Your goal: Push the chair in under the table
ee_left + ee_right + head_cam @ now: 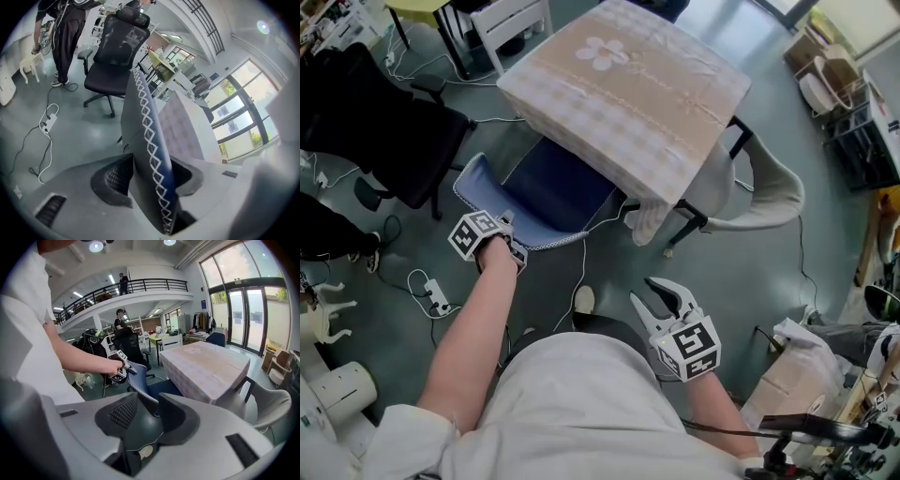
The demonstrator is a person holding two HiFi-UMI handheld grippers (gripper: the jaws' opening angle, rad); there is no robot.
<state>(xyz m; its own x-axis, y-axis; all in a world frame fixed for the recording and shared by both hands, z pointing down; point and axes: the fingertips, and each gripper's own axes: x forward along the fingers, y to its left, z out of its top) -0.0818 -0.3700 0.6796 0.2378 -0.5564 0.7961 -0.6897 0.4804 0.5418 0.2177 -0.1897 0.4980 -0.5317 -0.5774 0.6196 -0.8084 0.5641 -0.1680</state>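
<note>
Blue chair [555, 192] is at the near-left side of the worktop [628, 84]. Its seat is partly under the checked cloth; its backrest sticks out toward the person. Left claw [512, 240] is on the backrest's stitched top rim. In the left gripper view the left claw [151, 176] has its jaws apart around that rim, with the chair [140, 122] running up between them. The pads sit just beside the fabric and do not seem to clamp it. Right claw [645, 295] hangs over the floor near the person's shoe [583, 300], well apart from the chair. In the right gripper view the right claw [143, 416] has its jaws spread with nothing between them, only floor behind. That view also shows the chair [161, 387], the left claw [123, 366] and the worktop [206, 369].

Around:
- Grey chair [764, 192] is tucked in at the worktop's right side, near the leg [689, 220] at the near corner.
- Cloth corner [649, 223] hangs down at that leg, just beside the blue seat.
- Thin white cable [581, 267] runs across the floor under the backrest.
- Black office chair [375, 122] stands just left of the blue chair, close to its backrest.
- Power strip [436, 295] and its cord lie on the floor left of the arm.
- Paper bag [797, 370] is at lower right.
- White chair [516, 23] is beyond the worktop's far-left corner.
- A person in dark clothes [65, 37] stands next to the office chair [117, 51] in the left gripper view.
</note>
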